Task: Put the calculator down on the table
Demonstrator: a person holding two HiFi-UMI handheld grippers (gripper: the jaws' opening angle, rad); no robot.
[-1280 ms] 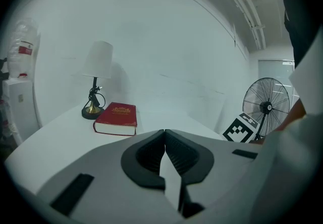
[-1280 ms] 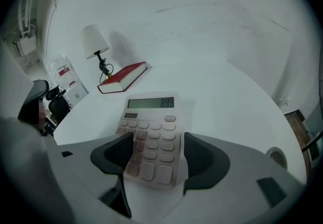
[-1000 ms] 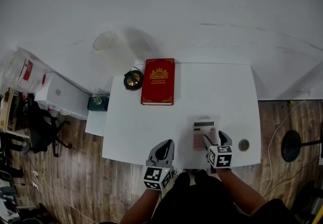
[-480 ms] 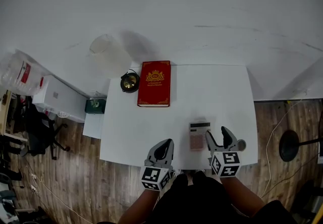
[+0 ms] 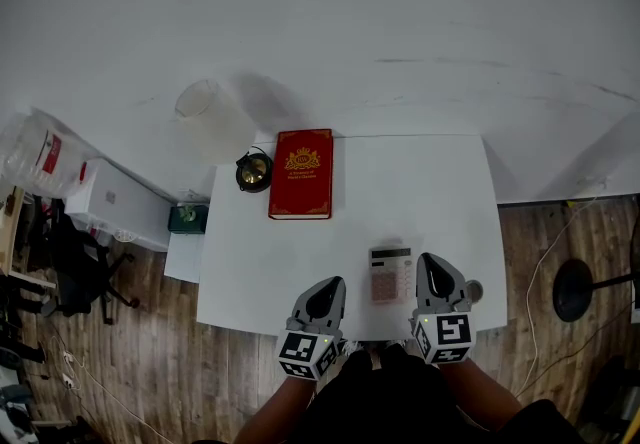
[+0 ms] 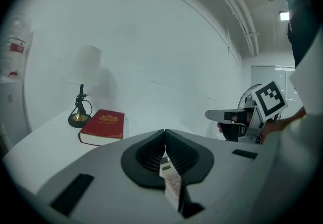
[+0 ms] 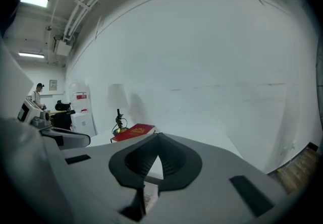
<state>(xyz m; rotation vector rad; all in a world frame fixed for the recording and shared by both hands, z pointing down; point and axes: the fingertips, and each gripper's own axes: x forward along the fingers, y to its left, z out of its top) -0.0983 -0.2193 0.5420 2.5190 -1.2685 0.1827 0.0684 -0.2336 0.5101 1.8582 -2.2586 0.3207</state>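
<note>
You are holding 2 grippers over 1 white table [image 5: 430,182] that is carrying 1 calculator [image 5: 390,275], 1 red book [image 5: 301,173] and 1 lamp [image 5: 253,171]. The calculator is lying flat on the table, face up, and nothing is touching it. Your right gripper [image 5: 431,265] is hovering just right of the calculator, jaws pressed together and empty. Your left gripper [image 5: 331,287] is hanging left of the calculator, further off, jaws also meeting with nothing between them. The book and lamp are sitting well beyond the calculator, to its left. Right of the calculator, 1 small round thing [image 5: 474,289] is peeking out, half covered by your right gripper and too small to identify. The left gripper view is showing only a sliver of the calculator.
</note>
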